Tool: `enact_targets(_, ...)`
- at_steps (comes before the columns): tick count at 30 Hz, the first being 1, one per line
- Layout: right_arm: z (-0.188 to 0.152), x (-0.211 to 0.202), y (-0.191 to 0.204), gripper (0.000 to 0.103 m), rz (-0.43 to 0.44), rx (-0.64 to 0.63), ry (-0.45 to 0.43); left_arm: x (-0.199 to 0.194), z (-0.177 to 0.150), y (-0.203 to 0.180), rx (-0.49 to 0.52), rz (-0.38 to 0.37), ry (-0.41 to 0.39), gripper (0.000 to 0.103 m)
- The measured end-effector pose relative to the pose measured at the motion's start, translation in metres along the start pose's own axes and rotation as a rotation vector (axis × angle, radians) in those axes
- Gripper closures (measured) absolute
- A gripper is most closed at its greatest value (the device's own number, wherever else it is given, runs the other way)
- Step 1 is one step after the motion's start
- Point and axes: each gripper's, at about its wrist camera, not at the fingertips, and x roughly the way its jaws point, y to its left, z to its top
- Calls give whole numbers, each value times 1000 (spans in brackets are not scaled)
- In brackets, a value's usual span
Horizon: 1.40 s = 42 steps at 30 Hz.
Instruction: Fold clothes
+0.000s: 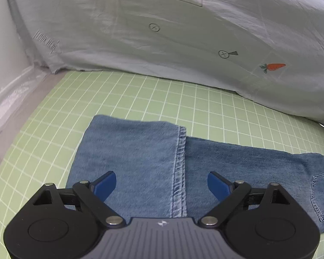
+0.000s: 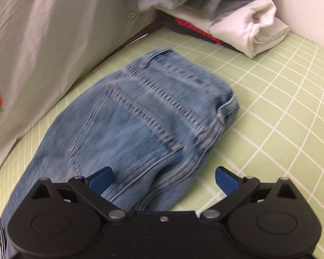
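Left gripper point(image 1: 162, 185): bottom centre of the left wrist view; two blue pads point(image 1: 104, 185) spread wide apart, nothing between them, hovering over denim.
Right gripper point(image 2: 163, 182): bottom centre of the right wrist view; its two blue pads point(image 2: 100, 180) likewise stand apart and bare.
Jeans point(image 1: 144, 161): one pair, blue denim, lying on the mat in the lower middle of both views; a leg end with a stitched hem is folded over the rest.
Left view only: the hem with its double row of stitching running up the frame centre, and a pocket corner at the right edge.
Right view only: the waistband end point(image 2: 183, 86), back pocket and yoke seams, blurred; the clothes pile.
Mat point(image 1: 151, 99): one, pale green with a white grid, flat under the jeans.
Sheet point(image 1: 172, 32): one, pale grey, wrinkled, printed with two orange carrots and thin line marks; fills the upper part of the left view, left side of the right.
Pile point(image 2: 237, 17): upper right of the right view; grey, white and red fabrics, soft and bunched.
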Motion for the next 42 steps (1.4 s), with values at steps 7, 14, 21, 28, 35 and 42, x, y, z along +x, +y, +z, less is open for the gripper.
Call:
enact_targets(7, 19, 24, -19, 0, 61, 57, -20, 5, 9, -26, 77, 18, 2, 10)
enact_targets(14, 28, 29, -24, 43, 79, 109, -39, 0, 2, -26, 31, 32, 12, 9)
enact_targets(21, 36, 8, -22, 82, 194, 117, -92, -16, -3, -10, -14, 93, -4, 9)
enact_targets(28, 48, -40, 22, 83, 287, -26, -209, -44, -11, 17, -79, 89, -64, 9)
enact_targets(35, 39, -83, 76, 85, 337, -168, -269, -58, -26, 52, -124, 101, -48, 6)
enact_targets(42, 13, -101, 136, 89, 380, -292, -286, -63, -27, 87, -111, 96, -60, 6)
